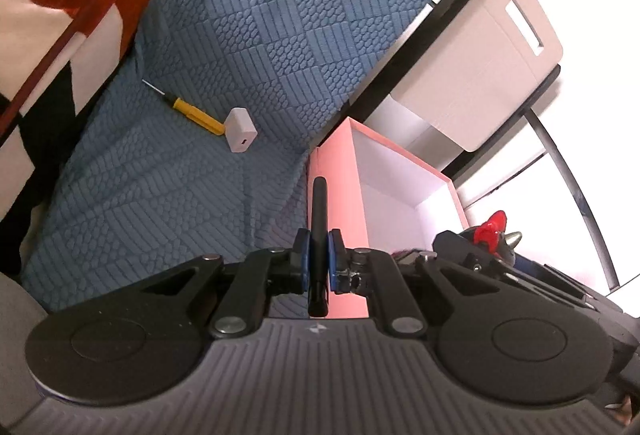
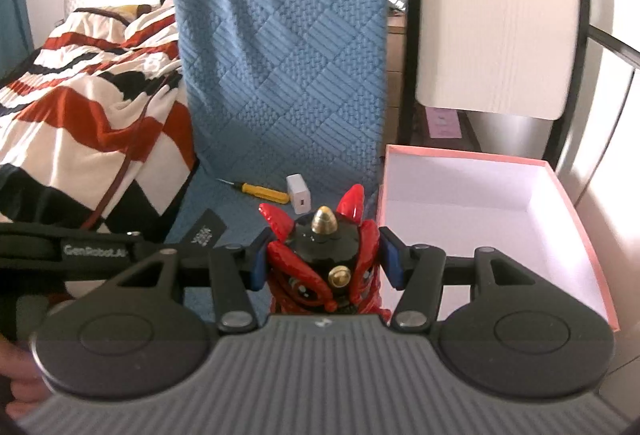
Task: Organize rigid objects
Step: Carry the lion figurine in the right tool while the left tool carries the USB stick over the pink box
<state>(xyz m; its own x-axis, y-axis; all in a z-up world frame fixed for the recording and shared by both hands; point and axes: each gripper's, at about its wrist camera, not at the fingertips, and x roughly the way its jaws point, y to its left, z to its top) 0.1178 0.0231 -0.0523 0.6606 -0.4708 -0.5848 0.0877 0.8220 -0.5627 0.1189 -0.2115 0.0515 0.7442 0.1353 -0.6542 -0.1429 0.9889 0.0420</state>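
The only clearly readable text is "GenRobot.AI", printed in pale letters on the black strap (image 2: 60,249) at the left of the right wrist view. A small black card (image 2: 207,232) lying on the blue quilted cover (image 2: 280,55) carries pale print too blurred to read.

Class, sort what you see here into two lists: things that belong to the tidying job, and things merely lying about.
Job:
left gripper shut on black pen
right gripper holding red figurine
pink box
yellow screwdriver
white charger

Lying about:
blue cover
striped blanket
white chair
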